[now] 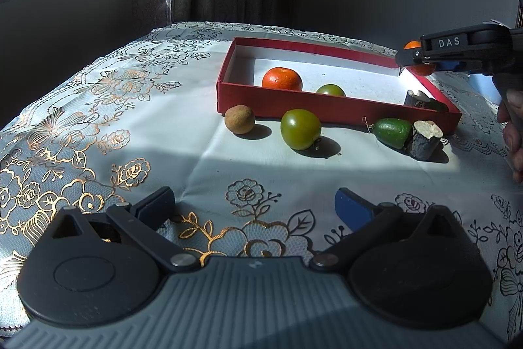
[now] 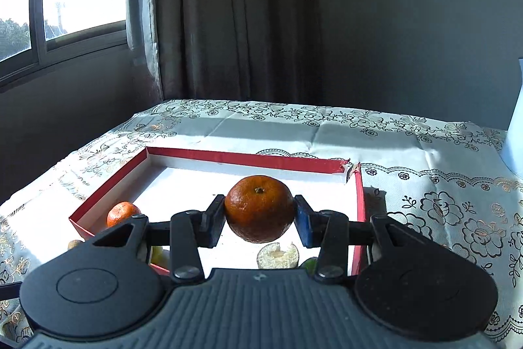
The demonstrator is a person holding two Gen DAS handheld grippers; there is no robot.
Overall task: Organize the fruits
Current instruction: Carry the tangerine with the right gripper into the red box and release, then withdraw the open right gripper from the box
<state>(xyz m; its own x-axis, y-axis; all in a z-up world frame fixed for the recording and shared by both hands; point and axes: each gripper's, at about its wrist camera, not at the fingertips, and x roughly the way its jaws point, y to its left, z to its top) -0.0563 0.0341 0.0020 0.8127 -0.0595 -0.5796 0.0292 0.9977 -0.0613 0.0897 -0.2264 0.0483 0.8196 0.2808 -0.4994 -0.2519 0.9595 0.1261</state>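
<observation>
I have my right claw (image 2: 260,218) clamped on an orange (image 2: 260,208) by its sides, stem up, and I hold it in the air over the red box (image 2: 228,156) so it can go down onto bare floor, apart from the orange already lying there (image 2: 122,213). My left claw (image 1: 255,205) hangs released and empty over the worktop (image 1: 130,133), back from the box, which I judge keeps it out of the way while facing the green fruit (image 1: 300,129) and brown fruit (image 1: 239,119) outside the near wall.

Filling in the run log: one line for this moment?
right claw: shut on orange, above red box | left claw: open, empty
</observation>
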